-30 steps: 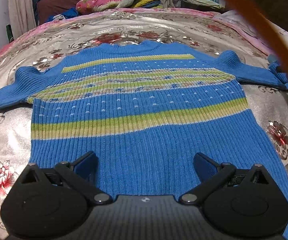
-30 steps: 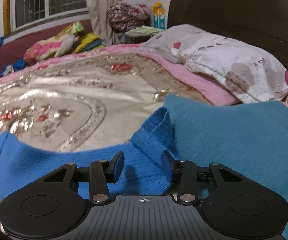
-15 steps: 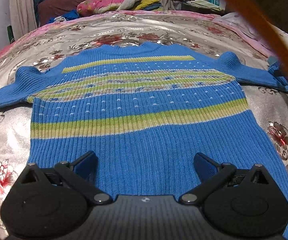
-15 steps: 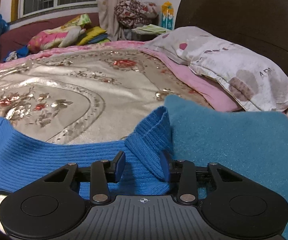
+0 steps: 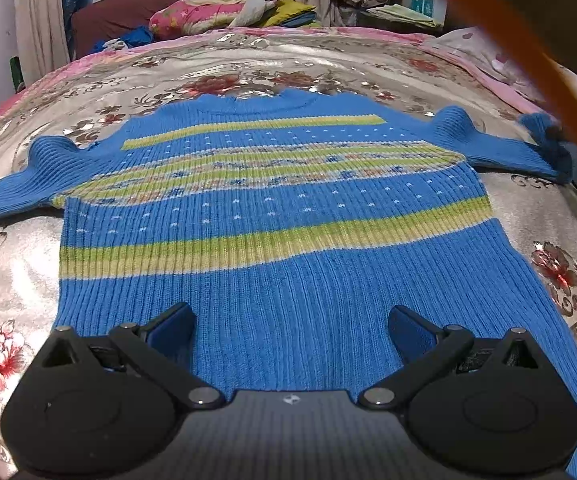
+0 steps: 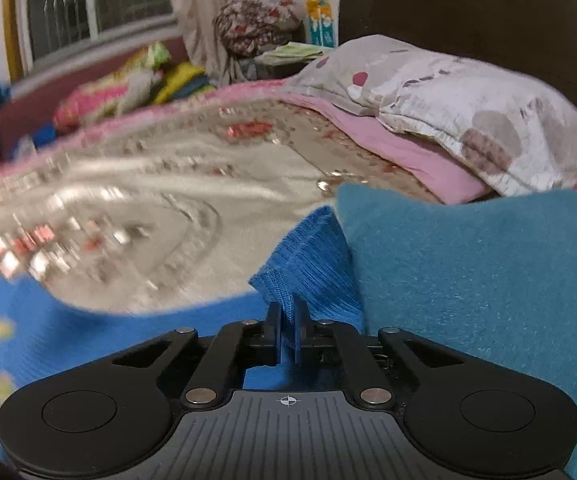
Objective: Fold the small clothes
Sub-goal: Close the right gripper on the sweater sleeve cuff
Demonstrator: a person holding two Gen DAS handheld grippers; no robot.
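Note:
A small blue knit sweater with yellow-green stripes lies flat on the bed, sleeves spread to both sides. My left gripper is open and empty, hovering over the sweater's bottom hem. My right gripper is shut on the cuff of the sweater's right sleeve and holds it slightly raised off the bedspread. That sleeve end shows at the far right in the left wrist view.
The bed has a silver floral bedspread. A teal fleece cloth lies just right of the held cuff. A pillow and a dark headboard stand behind it. Folded bedding is piled at the far side.
My right gripper has closed on the sleeve cuff and started lifting it; the view is blurred with motion. The left gripper has stayed open over the hem.

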